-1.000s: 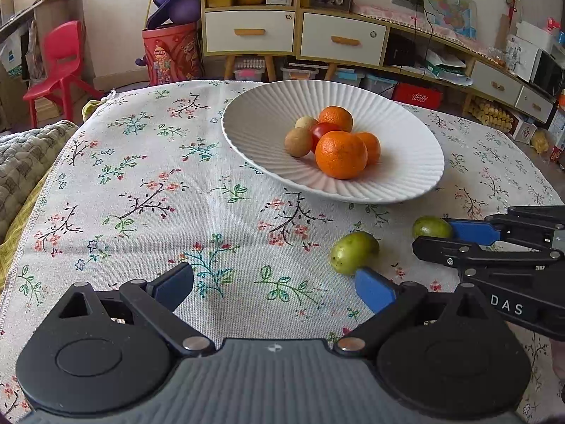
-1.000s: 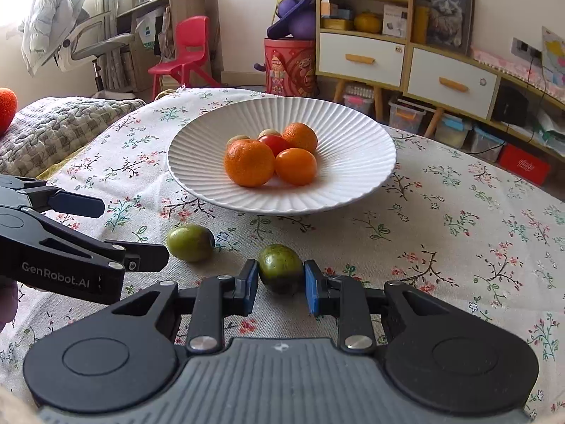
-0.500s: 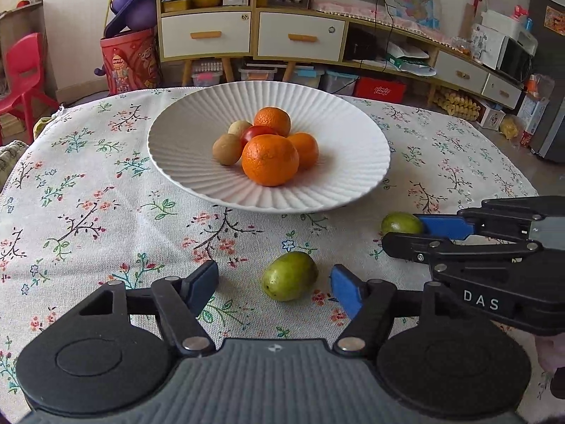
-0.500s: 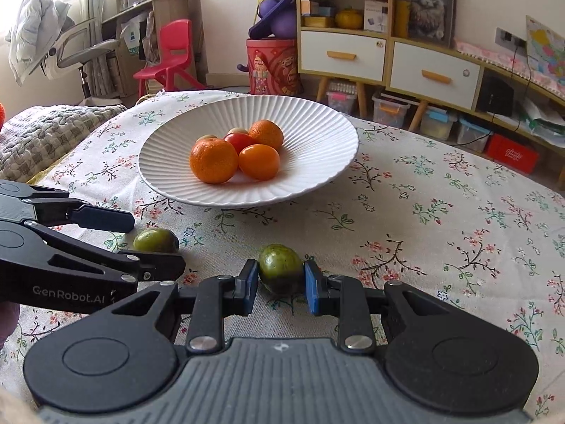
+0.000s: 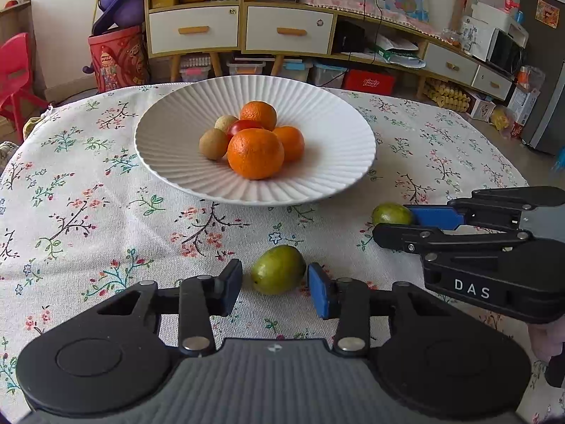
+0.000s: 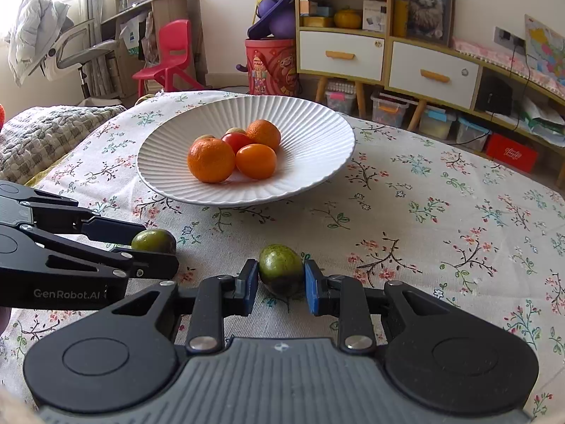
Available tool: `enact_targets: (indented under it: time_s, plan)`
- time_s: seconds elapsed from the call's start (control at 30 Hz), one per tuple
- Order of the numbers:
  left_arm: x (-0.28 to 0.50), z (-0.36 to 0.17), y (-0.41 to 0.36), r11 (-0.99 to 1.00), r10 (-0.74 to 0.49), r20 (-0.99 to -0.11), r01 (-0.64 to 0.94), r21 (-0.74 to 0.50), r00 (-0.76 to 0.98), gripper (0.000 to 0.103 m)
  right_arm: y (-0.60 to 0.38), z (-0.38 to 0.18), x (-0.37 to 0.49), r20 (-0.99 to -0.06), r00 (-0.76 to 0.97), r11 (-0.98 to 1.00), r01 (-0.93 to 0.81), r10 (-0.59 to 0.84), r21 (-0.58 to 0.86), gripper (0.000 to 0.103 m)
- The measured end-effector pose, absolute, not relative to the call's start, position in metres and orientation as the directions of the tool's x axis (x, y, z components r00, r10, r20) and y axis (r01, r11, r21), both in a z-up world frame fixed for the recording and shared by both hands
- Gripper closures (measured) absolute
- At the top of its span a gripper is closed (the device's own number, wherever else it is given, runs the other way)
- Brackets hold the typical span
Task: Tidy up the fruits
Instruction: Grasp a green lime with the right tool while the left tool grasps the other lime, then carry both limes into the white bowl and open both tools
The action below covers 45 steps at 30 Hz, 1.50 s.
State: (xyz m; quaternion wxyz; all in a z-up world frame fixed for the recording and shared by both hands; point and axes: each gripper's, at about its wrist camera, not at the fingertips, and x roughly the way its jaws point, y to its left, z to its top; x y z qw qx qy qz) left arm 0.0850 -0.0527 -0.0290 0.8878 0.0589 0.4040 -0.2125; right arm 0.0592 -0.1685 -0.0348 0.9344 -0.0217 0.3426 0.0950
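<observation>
Left wrist view: left tongs (image 5: 273, 284) open around 1 green fruit (image 5: 278, 274), pads apart from it, near tabletop's front edge. Right tongs (image 6: 280, 284) clamp 1 darker fruit (image 6: 281, 270). Plate (image 5: 169, 148) holds 3 oranges (image 5: 255, 153).

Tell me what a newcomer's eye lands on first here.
The white ribbed plate mid-table, with oranges heaped at its centre. Nearer, two green fruits on the floral cloth: the right gripper clamps one, while the left gripper brackets the other, not gripping.
</observation>
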Motion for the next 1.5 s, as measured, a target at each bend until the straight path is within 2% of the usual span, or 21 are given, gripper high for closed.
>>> enact_targets:
  time_s: [0.17, 0.47, 0.7, 1.5]
  plan:
    - [0.084, -0.028, -0.052, 0.903, -0.326, -0.746, 0.425, -0.063, 0.581, 0.085, -0.168, -0.035, 0.059, -0.644, 0.747, 0.981, -0.193, 0.163, 0.024, 0.078]
    - [0.083, -0.026, -0.049, 0.907, -0.32, -0.747, 0.417, -0.064, 0.582, 0.086, -0.166, -0.033, 0.057, -0.643, 0.747, 0.98, -0.196, 0.167, 0.026, 0.078]
    - [0.08, -0.018, -0.046, 0.906, -0.332, -0.737, 0.416, -0.076, 0.589, 0.093, -0.165, -0.029, 0.055, -0.638, 0.75, 0.979, -0.199, 0.173, 0.031, 0.078]
    - [0.081, -0.026, -0.048, 0.898, -0.324, -0.747, 0.436, -0.051, 0.58, 0.093, -0.164, -0.029, 0.054, -0.641, 0.747, 0.979, -0.202, 0.174, 0.029, 0.078]
